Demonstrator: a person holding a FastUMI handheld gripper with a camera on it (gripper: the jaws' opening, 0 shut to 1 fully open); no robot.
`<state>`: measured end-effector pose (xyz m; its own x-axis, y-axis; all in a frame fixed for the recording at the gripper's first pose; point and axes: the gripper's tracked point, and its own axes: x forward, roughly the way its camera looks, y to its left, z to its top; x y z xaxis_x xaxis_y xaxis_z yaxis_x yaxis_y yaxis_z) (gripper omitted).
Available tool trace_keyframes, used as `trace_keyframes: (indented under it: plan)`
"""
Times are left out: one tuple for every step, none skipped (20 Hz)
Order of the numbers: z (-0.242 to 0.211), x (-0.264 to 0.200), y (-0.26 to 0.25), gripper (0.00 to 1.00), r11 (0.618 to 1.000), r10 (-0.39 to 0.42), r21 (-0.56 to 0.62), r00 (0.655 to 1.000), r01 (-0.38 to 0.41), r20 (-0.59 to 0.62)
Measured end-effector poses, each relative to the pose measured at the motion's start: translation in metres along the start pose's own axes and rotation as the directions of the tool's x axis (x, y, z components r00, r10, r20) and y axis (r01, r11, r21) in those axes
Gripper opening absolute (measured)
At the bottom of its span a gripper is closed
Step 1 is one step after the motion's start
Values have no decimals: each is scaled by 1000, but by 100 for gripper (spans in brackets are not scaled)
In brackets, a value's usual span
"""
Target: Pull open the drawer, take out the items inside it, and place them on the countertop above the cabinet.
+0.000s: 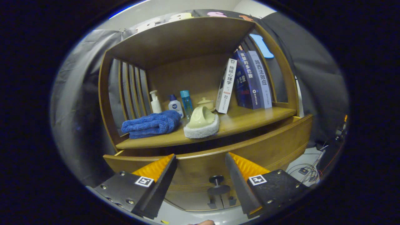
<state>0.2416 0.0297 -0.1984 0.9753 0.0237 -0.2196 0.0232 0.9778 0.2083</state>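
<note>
Drawer (250,150) sits just below the bench (237,120) of the wooden cabinet and looks pulled out a little — a dark gap runs between its curved front and the bench edge. Its dark round knob (216,180) lies between the fingers of the gripper (201,164), lower down and a bit beyond them. The gripper is spread wide, with nothing between its fingers.

Already on the bench are a folded blue towel (151,124), a pale cup lying on its side on a white cloth (203,128), three small bottles (171,103), a little lidded jar (205,102) and some leaning books (247,81). Whether anything is left inside the drawer cannot be told — its inside is hidden behind the front panel.

The main risk, as I judge it, is reaching in blind: the gap looks narrow, so the fingers could knock the bench edge or jam against the drawer front. Setting more things down could also nudge the tipped cup, which looks free to roll, or push the towel off the front edge.
</note>
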Motion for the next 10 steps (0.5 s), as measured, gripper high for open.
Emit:
trace_keyframes:
  plan:
    - [1,2,0,95,1000,0,0,1000,0,-2]
    - [1,4,0,95,1000,-1,-1,1000,1,-4]
    - [1,6,1,95,1000,-1,-3,1000,1,-5]
    - [1,7,1,95,1000,-1,-2,1000,1,-7]
    - [1,9,1,95,1000,-2,-3,1000,1,-8]
    - [1,11,1,95,1000,-2,-2,1000,2,-9]
    - [2,12,1,95,1000,-2,-2,1000,2,-10]
    - [2,14,1,95,1000,-2,-1,1000,2,-10]
    - [2,16,1,95,1000,-2,1,1000,2,-11]
    - [3,19,1,95,1000,-2,2,1000,2,-11]
